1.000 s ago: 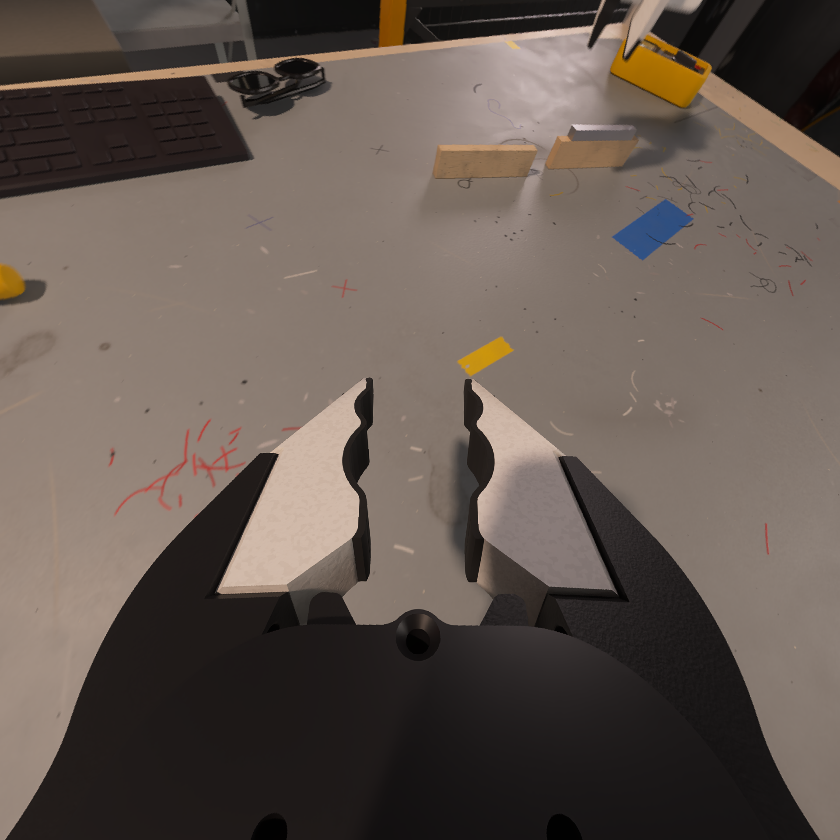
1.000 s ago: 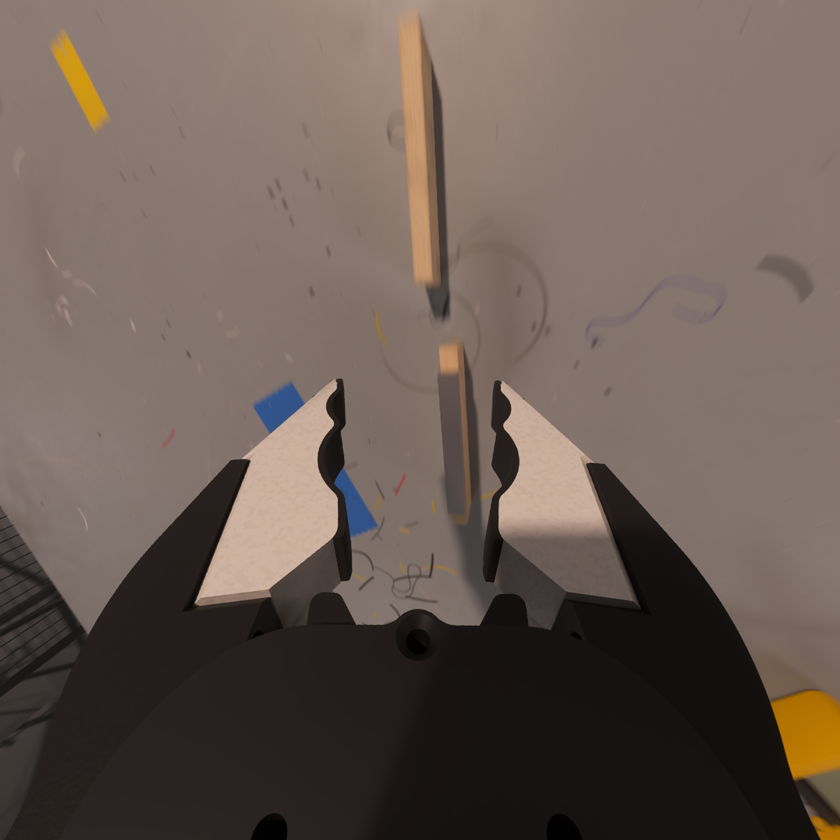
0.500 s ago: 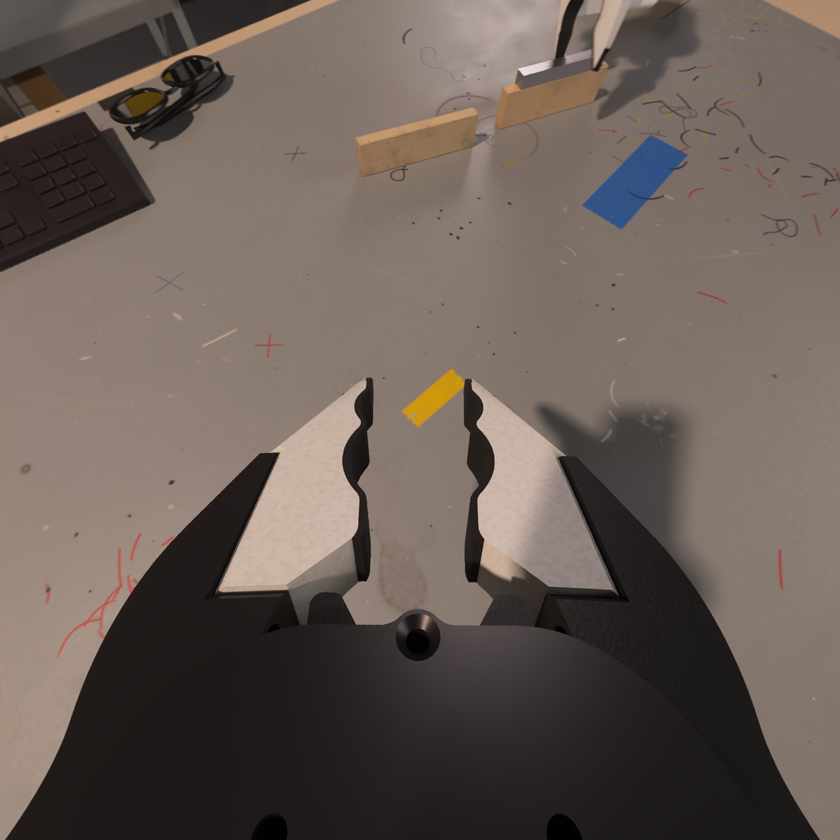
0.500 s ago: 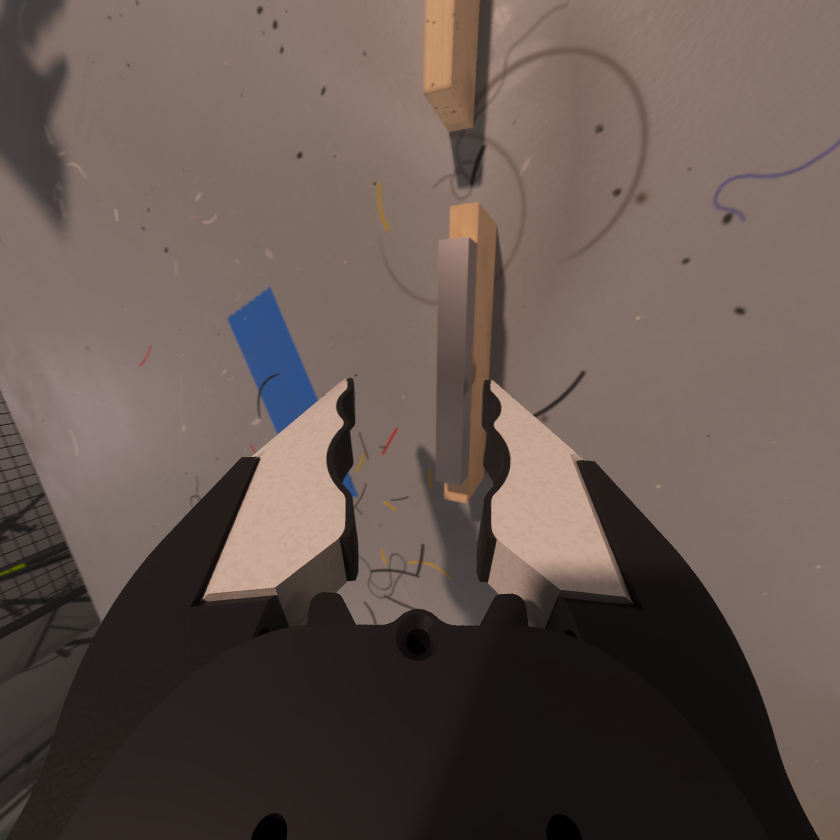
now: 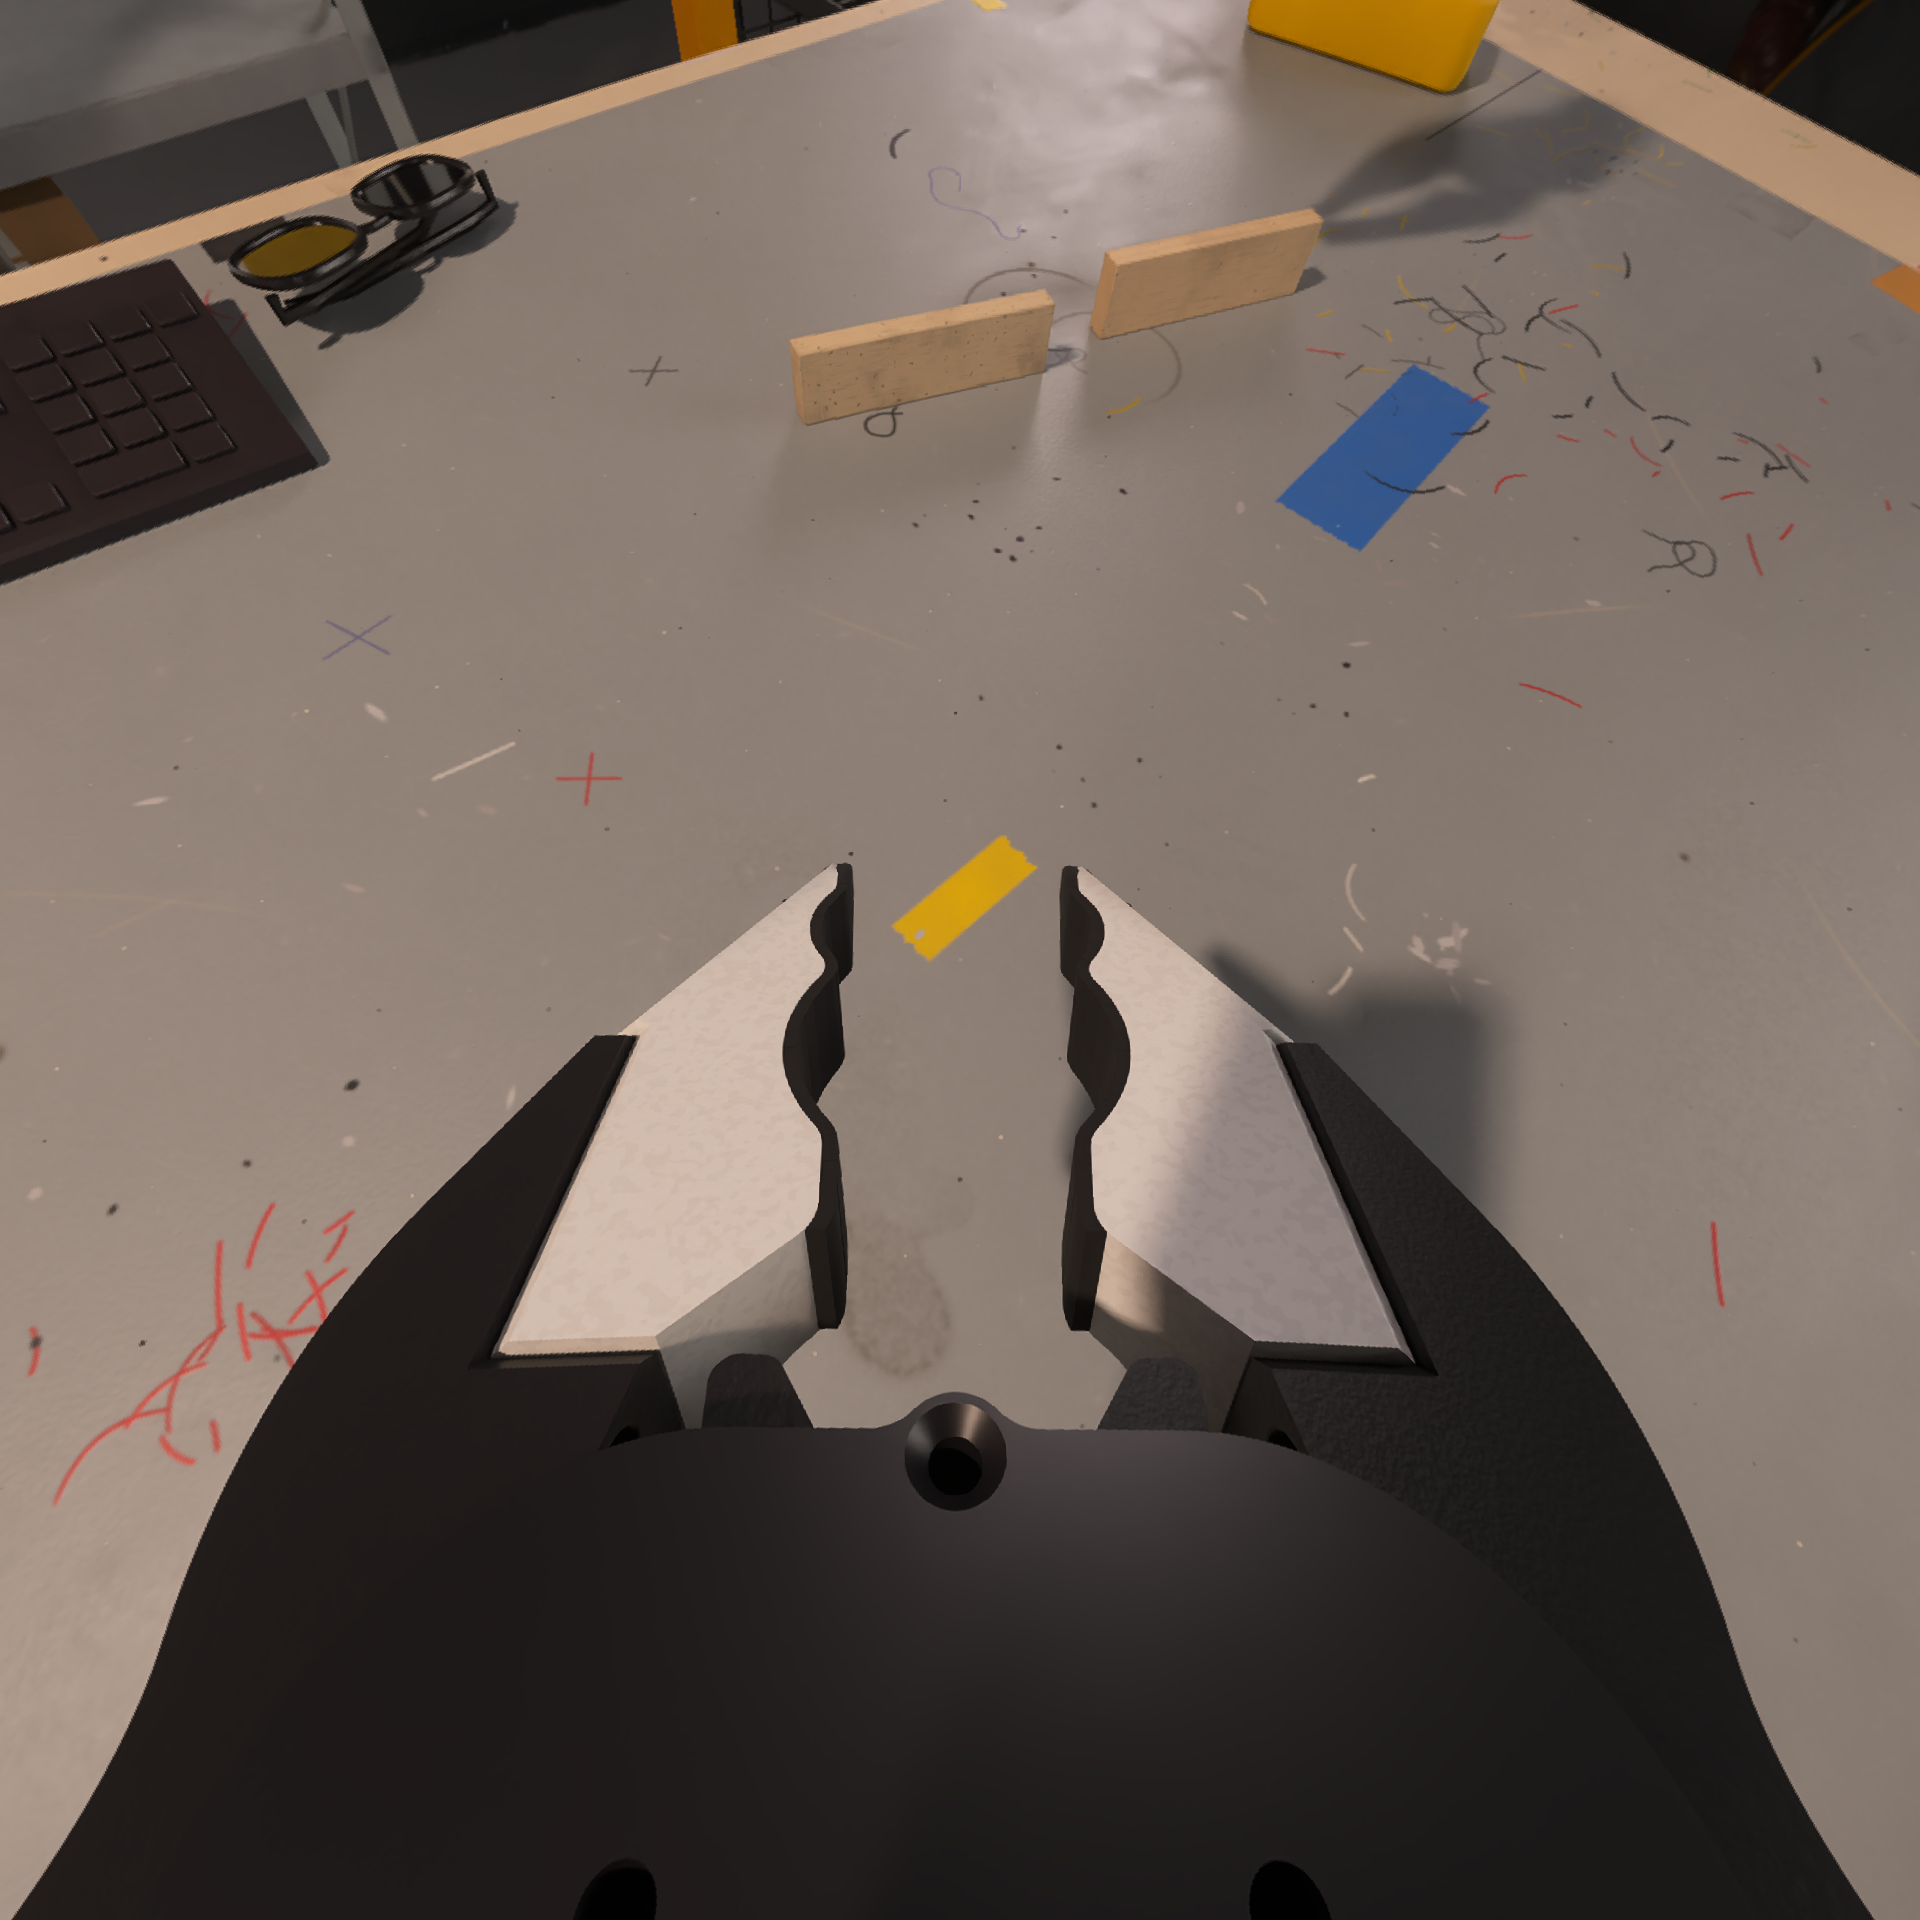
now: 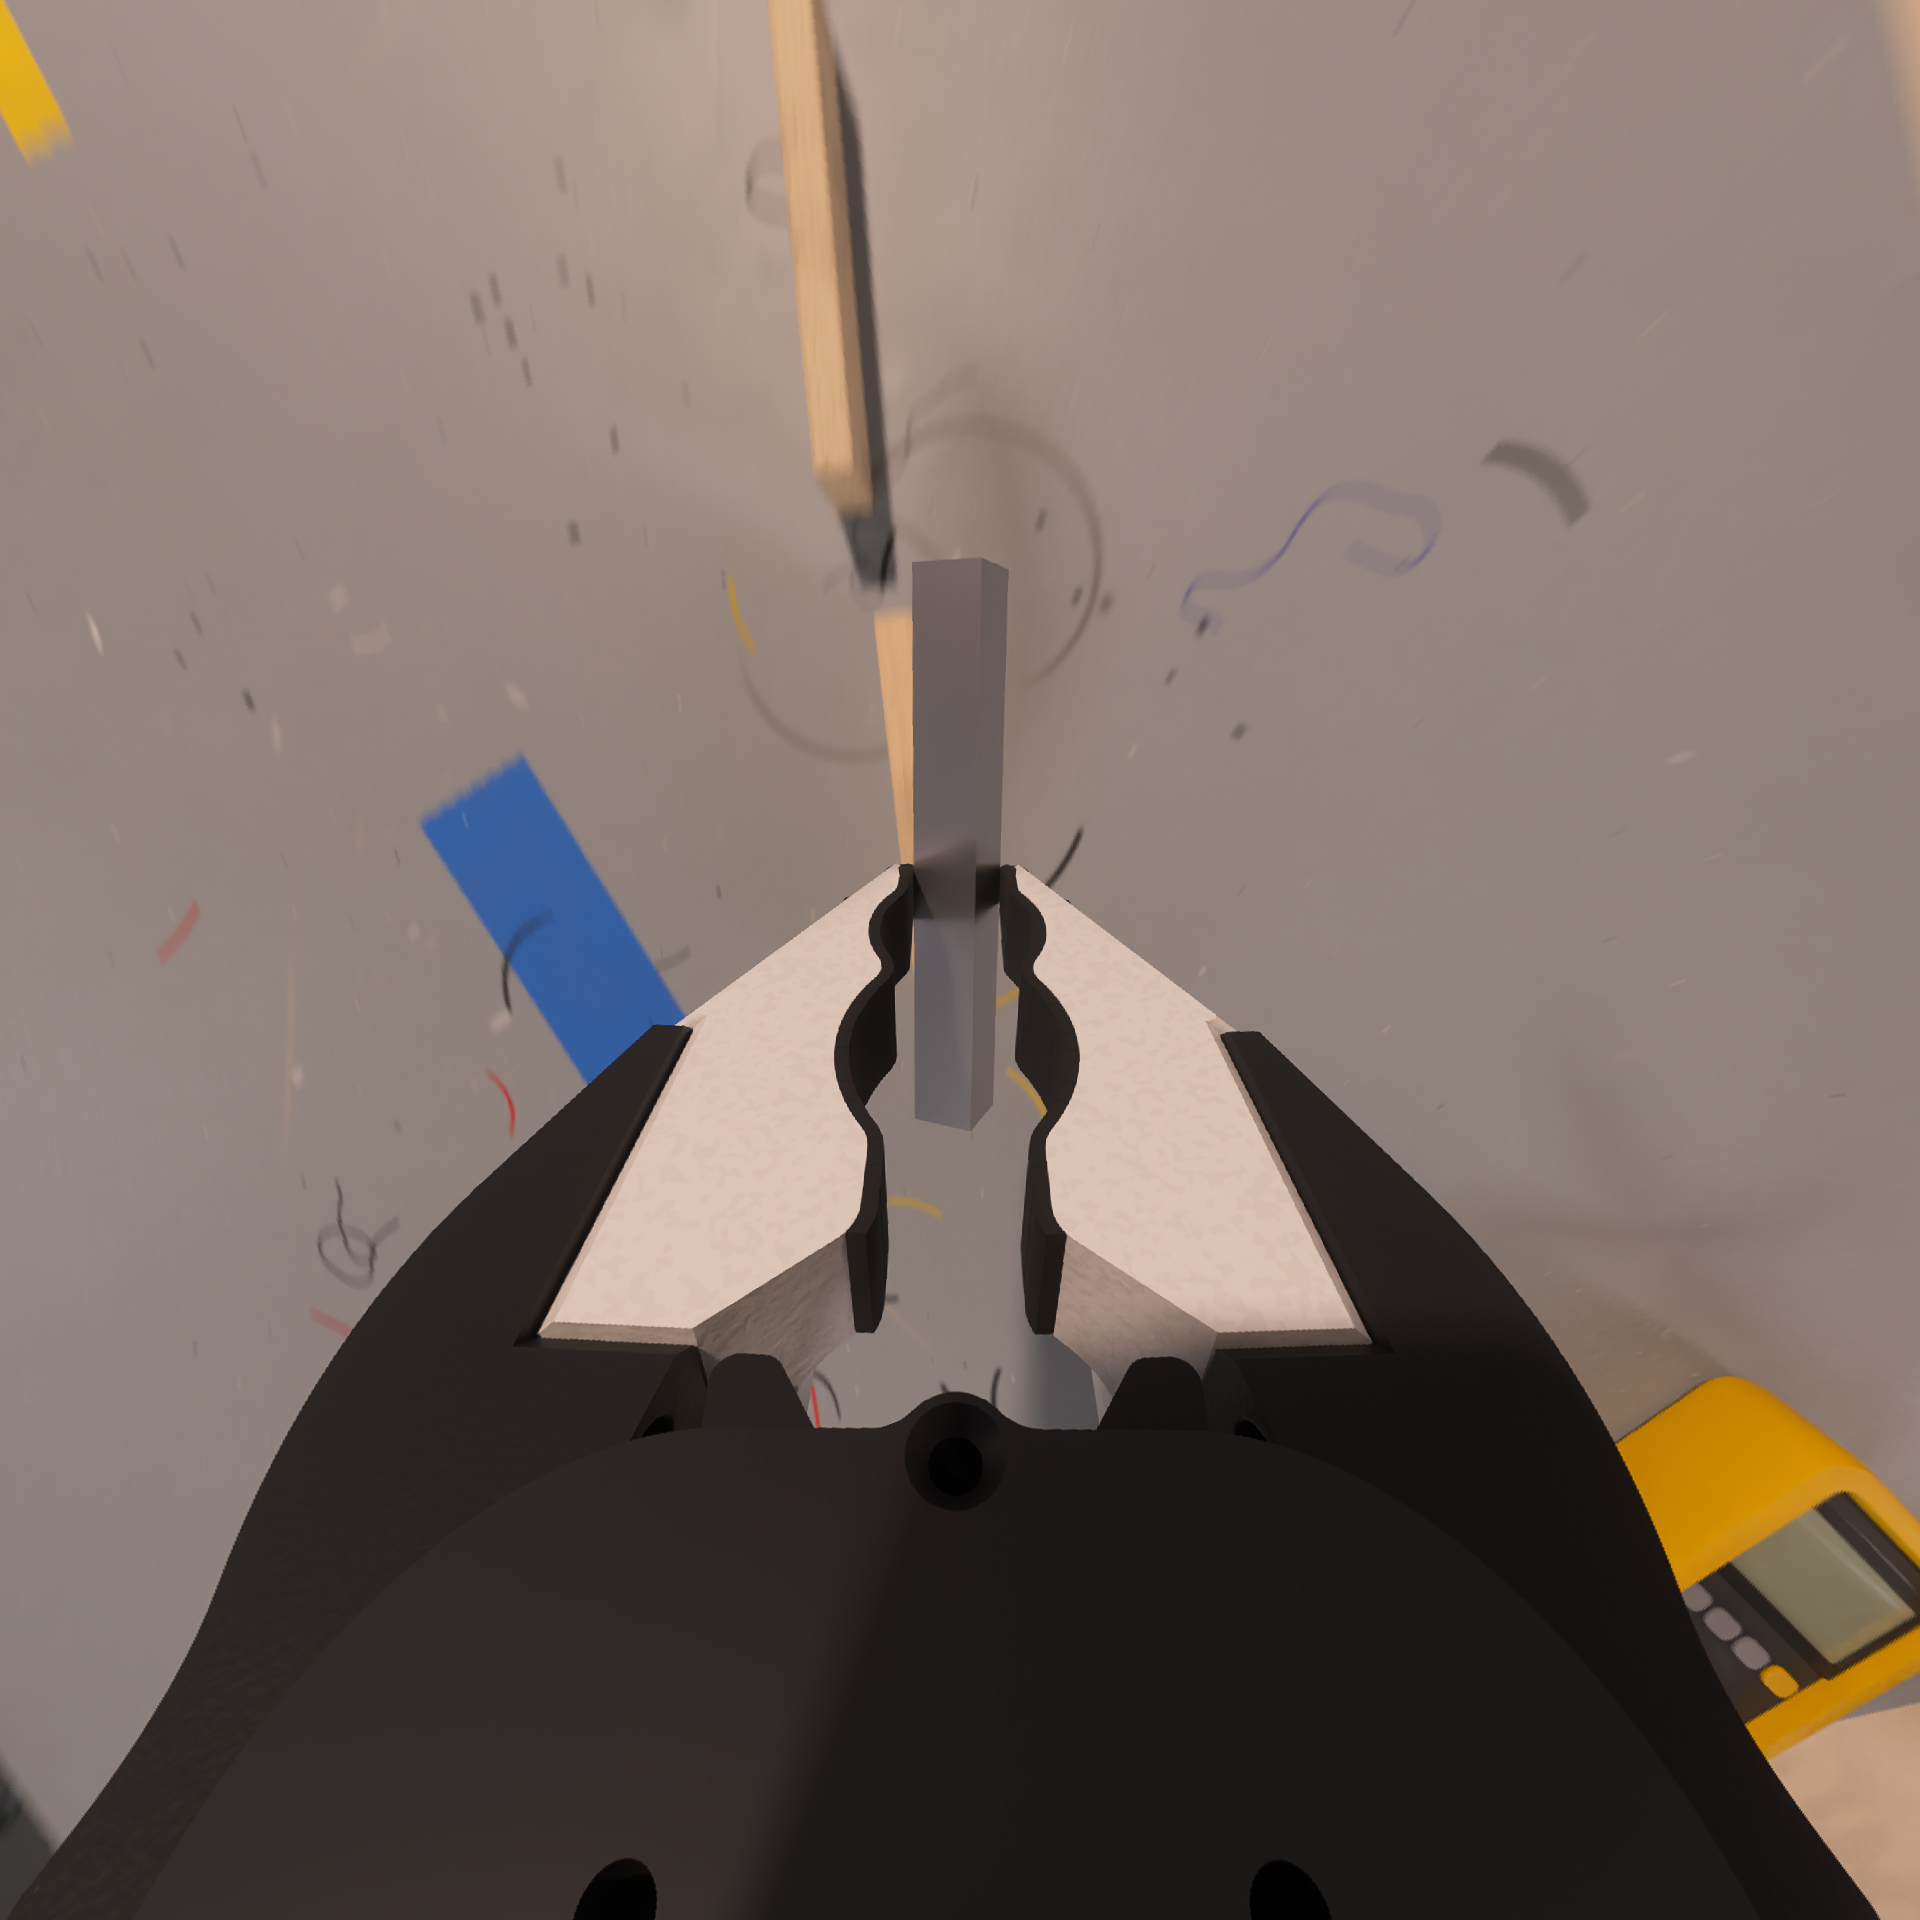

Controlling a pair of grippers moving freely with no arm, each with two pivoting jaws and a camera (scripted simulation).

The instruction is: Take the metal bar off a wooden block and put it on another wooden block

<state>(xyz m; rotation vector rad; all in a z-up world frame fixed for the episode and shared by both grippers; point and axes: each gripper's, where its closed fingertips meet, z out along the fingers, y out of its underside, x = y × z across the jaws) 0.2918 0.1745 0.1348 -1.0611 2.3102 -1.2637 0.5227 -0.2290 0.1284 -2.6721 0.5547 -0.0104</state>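
You have the metal bar (image 6: 958, 831) pinched at the fingertips of your right claw (image 6: 956, 883), at frame centre, lifted clear of the near wooden block (image 6: 894, 727); both blocks look bare in the left wrist view. Left to do: carry it to the far wooden block (image 6: 826, 260), upper centre, and set it down. Your left claw (image 5: 954, 883) is spread, empty. Count: one bar, two blocks, two claws on the tabletop (image 5: 727, 623).

2 wooden blocks (image 5: 922, 355) (image 5: 1205, 272), 1 metal bar (image 6: 958, 831), 1 keyboard (image 5: 114, 410), 1 pair of glasses (image 5: 358, 229), 2 tongs (image 5: 954, 883) (image 6: 956, 883).
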